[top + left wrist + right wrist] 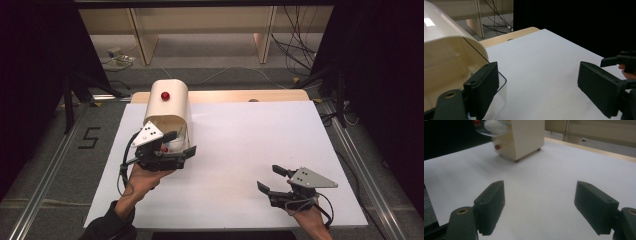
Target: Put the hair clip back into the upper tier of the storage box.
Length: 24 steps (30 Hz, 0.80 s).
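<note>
White table carries cream bread box; left gripper spread wide at its clear lid; right gripper spread wide, holding nothing.

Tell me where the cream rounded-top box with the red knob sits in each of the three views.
High view: the cream rounded-top box stands upper left of centre on the white table sheet, with the left gripper at its open front.
Left gripper view: its curved shell fills the upper left, beside the left jaw.
Right gripper view: it stands at top centre, far beyond the open jaws.
Shared landmark: the white table sheet.
</note>
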Motion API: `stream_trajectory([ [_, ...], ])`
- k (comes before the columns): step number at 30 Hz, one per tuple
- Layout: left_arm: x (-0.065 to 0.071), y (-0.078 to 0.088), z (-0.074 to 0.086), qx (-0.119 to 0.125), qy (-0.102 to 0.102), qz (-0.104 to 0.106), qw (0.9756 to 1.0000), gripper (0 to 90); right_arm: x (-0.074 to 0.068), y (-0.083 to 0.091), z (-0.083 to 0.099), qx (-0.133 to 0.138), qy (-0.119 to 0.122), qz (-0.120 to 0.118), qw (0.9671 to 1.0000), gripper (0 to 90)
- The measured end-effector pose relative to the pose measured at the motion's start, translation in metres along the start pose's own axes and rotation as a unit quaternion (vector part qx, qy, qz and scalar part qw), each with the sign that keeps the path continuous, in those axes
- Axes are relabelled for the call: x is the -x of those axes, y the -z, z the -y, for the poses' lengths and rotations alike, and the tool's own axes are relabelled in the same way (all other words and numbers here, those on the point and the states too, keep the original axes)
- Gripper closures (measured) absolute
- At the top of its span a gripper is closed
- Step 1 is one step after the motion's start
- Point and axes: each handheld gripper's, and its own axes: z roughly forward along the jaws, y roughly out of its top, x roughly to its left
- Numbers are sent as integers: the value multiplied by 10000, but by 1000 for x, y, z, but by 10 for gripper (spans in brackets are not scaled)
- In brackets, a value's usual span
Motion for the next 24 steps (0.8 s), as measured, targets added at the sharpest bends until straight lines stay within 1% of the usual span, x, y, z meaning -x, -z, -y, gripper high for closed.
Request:
stream_trajectory([
  [11,5,-2,6,58,-19,75,10000,168,0,0,0,6,-8,-6,10000,255],
  [16,7,-4,9,14,-75,90,9999,168,0,0,0,7,3,-12,10000,255],
  [19,7,-4,11,22,-48,101,9999,166,0,0,0,10,2,-11,10000,254],
  [24,8,-5,14,31,-70,140,9999,165,0,0,0,15,-1,-15,10000,255],
])
